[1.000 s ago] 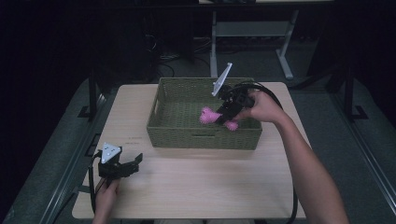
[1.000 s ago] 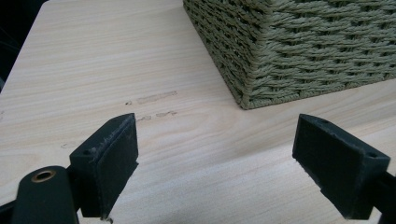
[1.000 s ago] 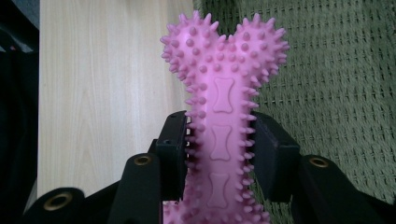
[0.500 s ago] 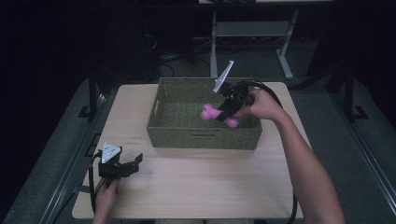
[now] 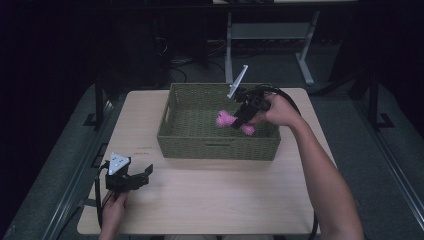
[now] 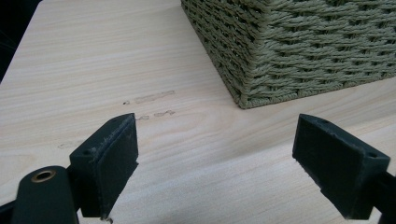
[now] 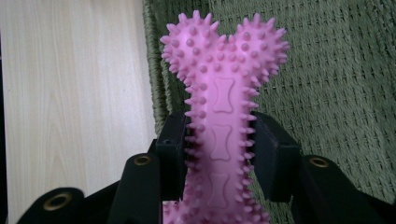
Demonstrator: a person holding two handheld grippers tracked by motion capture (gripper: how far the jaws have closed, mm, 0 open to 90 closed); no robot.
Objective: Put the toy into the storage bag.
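Observation:
A pink spiky bone-shaped toy (image 5: 227, 120) (image 7: 222, 93) hangs over the inside of the green woven basket (image 5: 190, 137). My right gripper (image 5: 239, 120) (image 7: 219, 149) is shut on the toy's shaft, both pads pressing its sides, with the toy's forked end pointing away from the camera. Near the table's front left corner my left gripper (image 5: 142, 175) (image 6: 215, 163) rests low over the bare wood, its jaws wide open with nothing between them. It points toward the basket's near corner (image 6: 261, 70).
The light wooden table (image 5: 215, 200) has free room in front of the basket and to its left. A few faint marks (image 6: 152, 98) lie on the wood ahead of the left gripper. A metal stand (image 5: 270, 35) and cables sit on the dark floor beyond the table.
The right gripper with the pink toy has shifted slightly farther over the basket's interior. The left gripper has stayed put.

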